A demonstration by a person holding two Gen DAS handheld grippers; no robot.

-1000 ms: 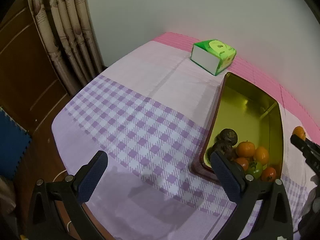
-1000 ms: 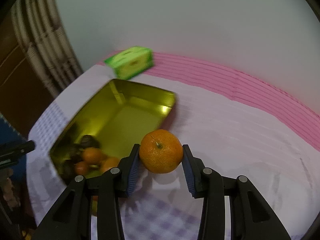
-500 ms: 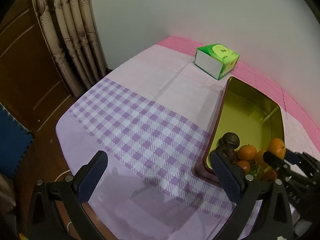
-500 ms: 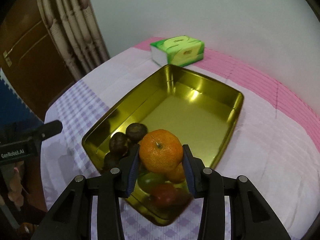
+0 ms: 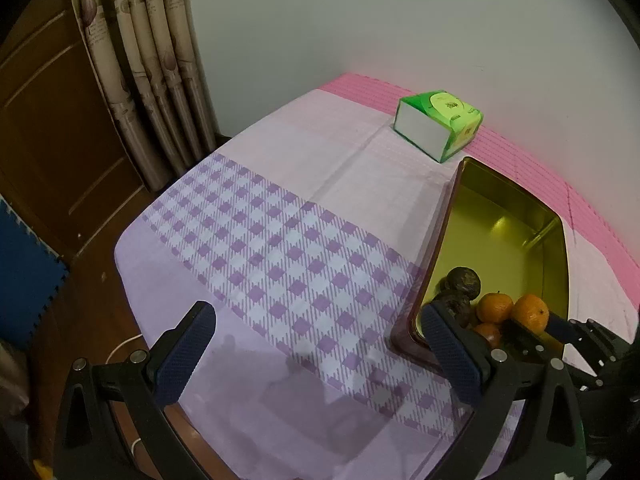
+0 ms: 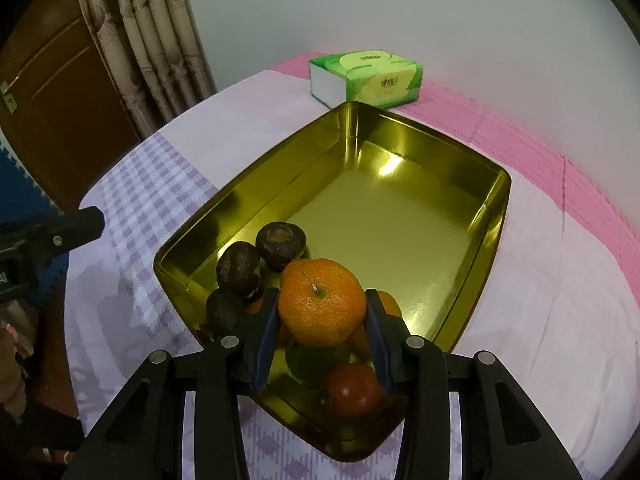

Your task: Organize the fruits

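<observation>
My right gripper (image 6: 322, 306) is shut on an orange mandarin (image 6: 322, 306) and holds it just above the near corner of the gold metal tray (image 6: 400, 216). Under it lie dark brown fruits (image 6: 280, 244), a green fruit (image 6: 308, 360), a red fruit (image 6: 352, 388) and other mandarins, partly hidden. In the left wrist view the held mandarin (image 5: 530, 312) shows over the tray (image 5: 508, 224) beside another mandarin (image 5: 494, 306). My left gripper (image 5: 316, 344) stands open over the purple checked cloth, left of the tray, with nothing between its fingers.
A green tissue box (image 6: 366, 76) sits behind the tray near the white wall. The table wears a pink and purple checked cloth (image 5: 280, 248). Curtains (image 5: 152, 80) and a wooden door (image 5: 44, 128) stand at the left, past the table edge.
My right gripper carried the mandarin leftwards from the bare cloth beside the tray to above the fruit pile, sinking a little. The left gripper stayed put.
</observation>
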